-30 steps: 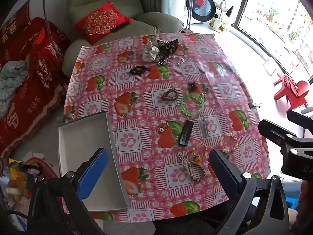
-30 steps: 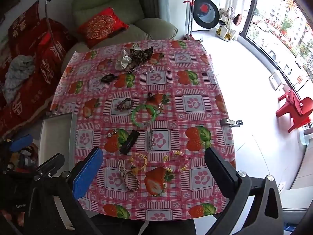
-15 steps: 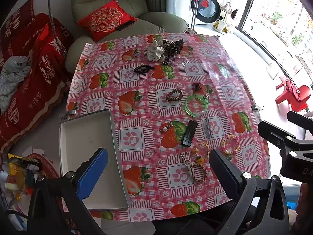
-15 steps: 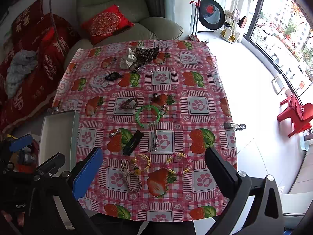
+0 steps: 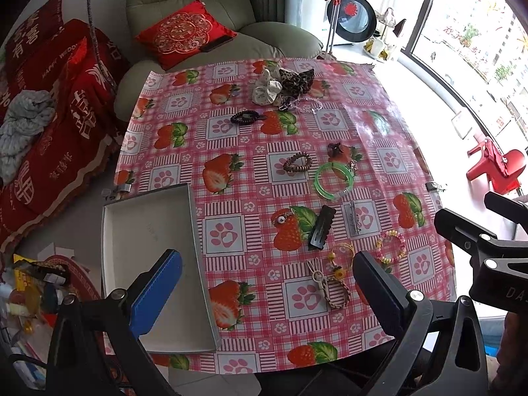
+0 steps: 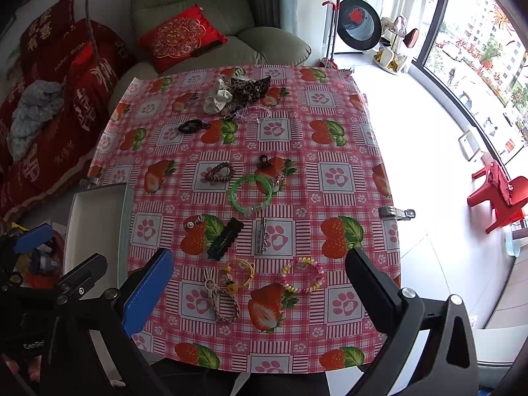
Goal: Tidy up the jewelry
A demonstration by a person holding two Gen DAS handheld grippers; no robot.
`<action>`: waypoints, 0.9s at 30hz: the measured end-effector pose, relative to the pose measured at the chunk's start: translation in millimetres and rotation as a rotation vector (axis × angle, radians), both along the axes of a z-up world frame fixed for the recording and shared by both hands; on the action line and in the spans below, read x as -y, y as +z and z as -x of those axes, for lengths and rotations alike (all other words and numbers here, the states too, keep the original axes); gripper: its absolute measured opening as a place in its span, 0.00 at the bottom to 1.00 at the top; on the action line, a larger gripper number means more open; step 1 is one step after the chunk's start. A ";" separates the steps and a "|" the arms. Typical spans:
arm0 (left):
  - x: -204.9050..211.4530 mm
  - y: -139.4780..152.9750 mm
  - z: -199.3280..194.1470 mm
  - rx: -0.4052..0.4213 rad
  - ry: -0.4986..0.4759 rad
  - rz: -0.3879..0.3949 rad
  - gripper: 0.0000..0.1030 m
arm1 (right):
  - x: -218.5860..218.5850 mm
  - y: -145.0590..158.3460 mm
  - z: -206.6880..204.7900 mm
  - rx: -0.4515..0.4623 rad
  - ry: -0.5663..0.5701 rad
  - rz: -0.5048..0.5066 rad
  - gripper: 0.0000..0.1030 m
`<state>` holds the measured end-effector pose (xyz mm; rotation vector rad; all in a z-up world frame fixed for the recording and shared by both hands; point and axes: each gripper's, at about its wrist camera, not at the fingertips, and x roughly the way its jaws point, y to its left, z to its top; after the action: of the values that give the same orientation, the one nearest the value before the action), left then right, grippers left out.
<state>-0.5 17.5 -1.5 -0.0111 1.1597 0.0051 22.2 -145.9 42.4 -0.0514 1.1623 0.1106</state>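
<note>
Jewelry lies scattered on a strawberry-print tablecloth: a green bangle, a brown bead bracelet, a black hair clip, a pastel bead bracelet and a braided cord bracelet. A shallow grey tray rests at the table's left edge, with nothing in it. My left gripper hovers open above the near edge, beside the tray. My right gripper is open too, above the near bracelets, holding nothing.
Scrunchies and a black hair tie sit at the table's far side. A green armchair with a red cushion stands behind the table, a red sofa cover to the left, a red stool on the floor at right.
Both views have tilted up and pulled back slightly, so the table sits a little lower in frame. Nothing on the table moved, and both grippers stayed open.
</note>
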 end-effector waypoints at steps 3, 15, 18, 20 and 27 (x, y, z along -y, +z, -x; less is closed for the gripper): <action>-2.8 1.1 -1.0 0.002 0.002 0.000 1.00 | 0.0 0.4 -0.7 0.009 0.001 0.001 1.00; -0.8 3.6 -2.0 0.004 0.005 -0.002 1.00 | 0.1 1.6 -2.0 0.014 0.002 0.002 1.00; 0.0 6.0 -4.6 0.004 0.009 -0.003 1.00 | -0.1 1.5 -2.0 0.015 0.005 0.003 1.00; -0.9 7.0 -5.0 0.005 0.009 -0.001 1.00 | -0.7 2.5 -2.3 0.014 0.006 0.004 1.00; -1.2 8.8 -6.6 0.006 0.008 -0.001 1.00 | -0.8 2.6 -2.2 0.013 0.003 0.003 1.00</action>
<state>6.0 18.7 7.3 -0.0150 1.1534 0.0130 24.4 -145.1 45.0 -0.0568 1.1490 0.1109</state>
